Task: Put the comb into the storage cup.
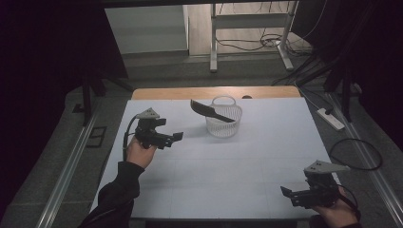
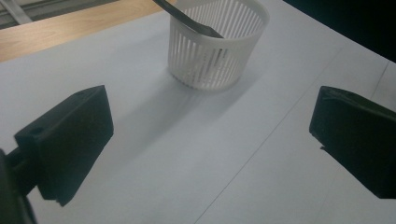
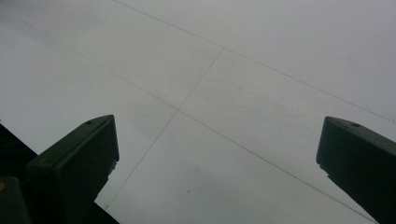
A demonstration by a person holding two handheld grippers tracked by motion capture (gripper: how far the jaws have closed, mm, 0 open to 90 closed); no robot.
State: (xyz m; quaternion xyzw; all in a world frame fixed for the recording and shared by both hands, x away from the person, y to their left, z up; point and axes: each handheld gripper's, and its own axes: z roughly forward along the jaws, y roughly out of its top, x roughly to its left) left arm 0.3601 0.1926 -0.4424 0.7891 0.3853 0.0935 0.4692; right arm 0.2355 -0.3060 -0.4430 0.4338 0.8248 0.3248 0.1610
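A white slotted basket (image 1: 223,116) stands on the white table (image 1: 214,166) near its far edge. A black flat utensil (image 1: 208,110) leans in it, its upper end sticking out over the left rim. In the left gripper view the basket (image 2: 215,46) and the utensil (image 2: 187,18) lie ahead of the wide-apart jaws. My left gripper (image 1: 176,137) is open, held above the table left of the basket. My right gripper (image 1: 287,192) is open near the table's front right corner, with bare table (image 3: 210,93) between its jaws.
A wooden strip (image 1: 214,92) runs along the table's far edge. A power strip (image 1: 330,118) and a looped cable (image 1: 356,154) lie on the floor at the right. A metal frame (image 1: 252,33) stands beyond the table.
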